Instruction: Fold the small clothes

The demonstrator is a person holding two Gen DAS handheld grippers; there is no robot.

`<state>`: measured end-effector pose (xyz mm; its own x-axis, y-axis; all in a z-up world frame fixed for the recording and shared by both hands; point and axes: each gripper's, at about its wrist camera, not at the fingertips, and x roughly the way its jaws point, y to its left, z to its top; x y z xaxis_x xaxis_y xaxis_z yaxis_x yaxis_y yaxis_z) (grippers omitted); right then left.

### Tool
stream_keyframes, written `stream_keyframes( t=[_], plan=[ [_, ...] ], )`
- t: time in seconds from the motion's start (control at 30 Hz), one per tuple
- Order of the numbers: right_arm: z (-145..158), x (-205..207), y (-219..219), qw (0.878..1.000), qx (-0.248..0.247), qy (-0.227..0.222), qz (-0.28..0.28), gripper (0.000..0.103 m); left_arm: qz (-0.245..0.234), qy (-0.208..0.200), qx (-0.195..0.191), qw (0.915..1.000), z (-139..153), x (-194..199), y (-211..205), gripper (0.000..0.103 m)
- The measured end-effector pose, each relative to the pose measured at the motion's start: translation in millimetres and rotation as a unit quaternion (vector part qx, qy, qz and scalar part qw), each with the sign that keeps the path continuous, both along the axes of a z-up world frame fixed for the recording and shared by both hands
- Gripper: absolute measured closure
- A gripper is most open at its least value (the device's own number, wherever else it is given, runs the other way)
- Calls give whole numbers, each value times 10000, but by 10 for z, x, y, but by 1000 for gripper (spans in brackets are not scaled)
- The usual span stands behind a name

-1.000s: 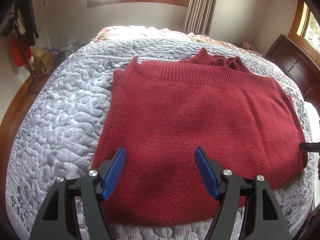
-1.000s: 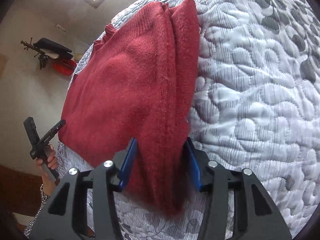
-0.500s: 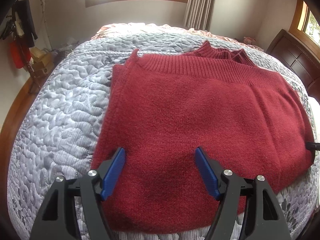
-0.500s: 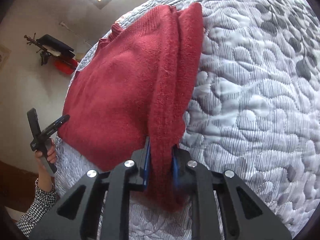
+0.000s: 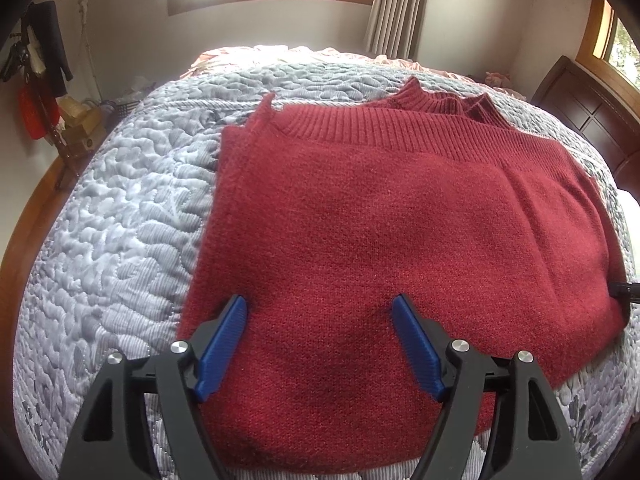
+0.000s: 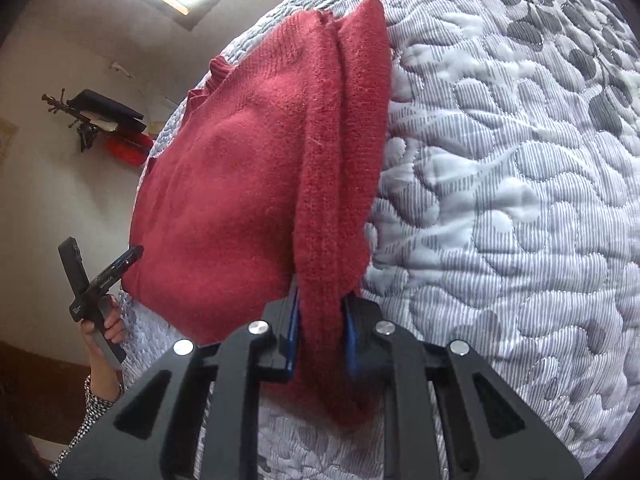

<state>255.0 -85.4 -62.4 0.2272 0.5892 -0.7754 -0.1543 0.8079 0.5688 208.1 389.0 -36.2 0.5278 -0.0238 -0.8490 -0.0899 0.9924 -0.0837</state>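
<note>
A dark red knit sweater (image 5: 380, 240) lies folded on the grey quilted bed (image 5: 120, 240), its ribbed hem and collar at the far side. My left gripper (image 5: 320, 320) hovers open over the sweater's near edge, its blue pads apart and holding nothing. In the right wrist view my right gripper (image 6: 322, 310) is shut on the thick folded side edge of the sweater (image 6: 240, 200). A black tip of the right gripper (image 5: 624, 298) shows at the sweater's right edge. A hand (image 6: 110, 326) holds the left gripper (image 6: 102, 252) at the sweater's other corner.
The quilt (image 6: 500, 200) stretches bare to the right of the sweater. A dark wooden headboard (image 5: 580, 112) stands at the far right. A coat rack with dark and red items (image 5: 40, 80) and boxes on the floor are beside the bed's left.
The right gripper's jaws went from apart around the sweater's edge to shut on it. The left gripper stayed open and drifted slightly nearer over the sweater.
</note>
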Motion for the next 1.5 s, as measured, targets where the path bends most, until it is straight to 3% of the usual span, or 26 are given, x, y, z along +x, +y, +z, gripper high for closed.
stream_keyframes(
  t=[0.1,0.2,0.47,0.67,0.83,0.9,1.07,1.33,1.5],
  plan=[
    [227,-8,21,9998,186,-37,-97,86,53,-130,-376,9992,168,-77,89,27],
    [510,16,175,9995,256,-169,-33,86,102,-342,-486,9982,337,-152,169,27],
    [1003,92,1325,9925,-523,-641,902,86,186,-517,-522,9971,505,-216,347,27],
    [945,39,2146,9794,-859,-757,1663,86,297,-479,-596,9966,457,-248,476,27],
    [578,3,2518,9722,-1180,-512,1957,86,317,-421,-654,9965,420,-259,505,27],
    [467,-10,2564,9700,-1249,-519,2021,84,296,-433,-662,9964,425,-263,487,27],
    [433,-66,2536,9696,-992,-496,2183,67,221,-479,-811,9953,492,-213,379,27],
    [914,-201,2106,9772,6,-729,1996,47,-278,-386,-1307,9903,579,-3,-78,27],
    [891,-140,1586,9876,-298,-740,1351,47,-513,-1,-1686,9844,384,217,-404,25]
  ],
)
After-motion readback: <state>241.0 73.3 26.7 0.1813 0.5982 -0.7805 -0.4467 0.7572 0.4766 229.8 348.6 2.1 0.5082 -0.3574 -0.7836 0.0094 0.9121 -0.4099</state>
